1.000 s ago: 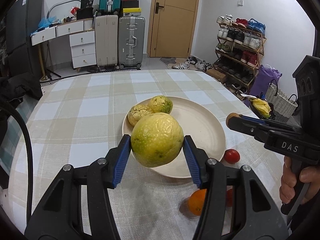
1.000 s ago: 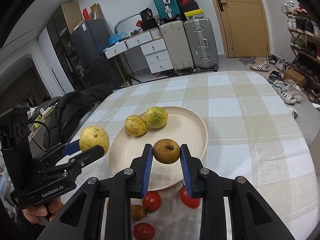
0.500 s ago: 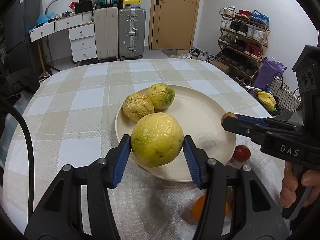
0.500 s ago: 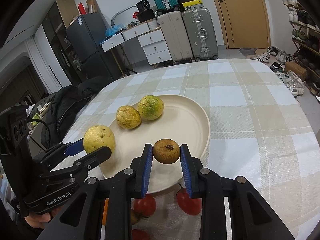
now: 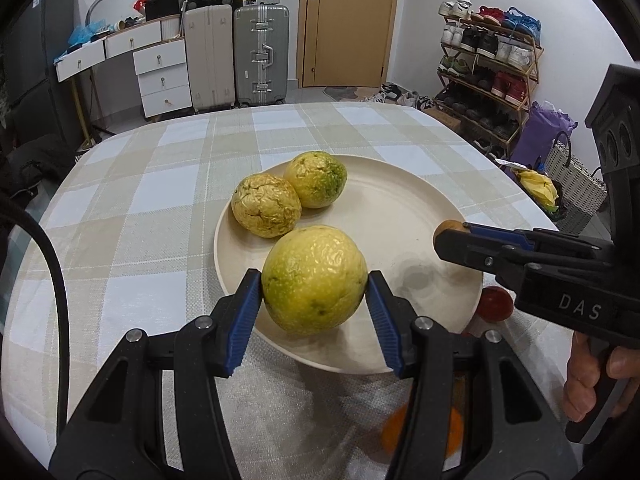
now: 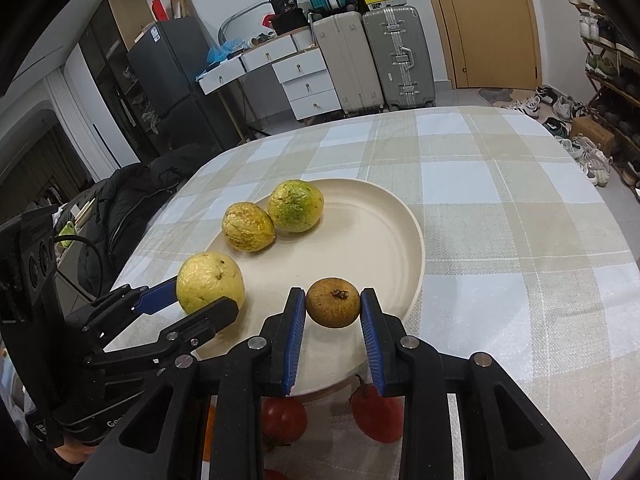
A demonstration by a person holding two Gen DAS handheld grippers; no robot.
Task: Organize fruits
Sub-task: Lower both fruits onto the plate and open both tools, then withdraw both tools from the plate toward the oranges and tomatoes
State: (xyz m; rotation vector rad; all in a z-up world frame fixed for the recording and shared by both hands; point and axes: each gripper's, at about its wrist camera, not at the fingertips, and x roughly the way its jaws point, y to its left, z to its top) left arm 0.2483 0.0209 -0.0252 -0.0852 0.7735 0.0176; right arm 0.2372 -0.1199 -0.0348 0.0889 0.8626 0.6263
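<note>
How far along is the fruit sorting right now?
Roughly midway. Done: two wrinkled yellow-green fruits lie on the plate. In hand: left gripper holds a large yellow fruit, right gripper a small brown one, both over the plate. Left: red fruits and an orange one on the cloth.

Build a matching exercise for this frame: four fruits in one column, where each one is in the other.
Fruits:
1. large yellow fruit
2. small brown fruit
3. wrinkled yellow fruit
4. red fruit

Places:
A. lying on the plate
B. on the tablecloth, near the plate's rim
C. held in the left gripper
D. held in the right gripper

Pairs: 1-C, 2-D, 3-A, 4-B
</note>
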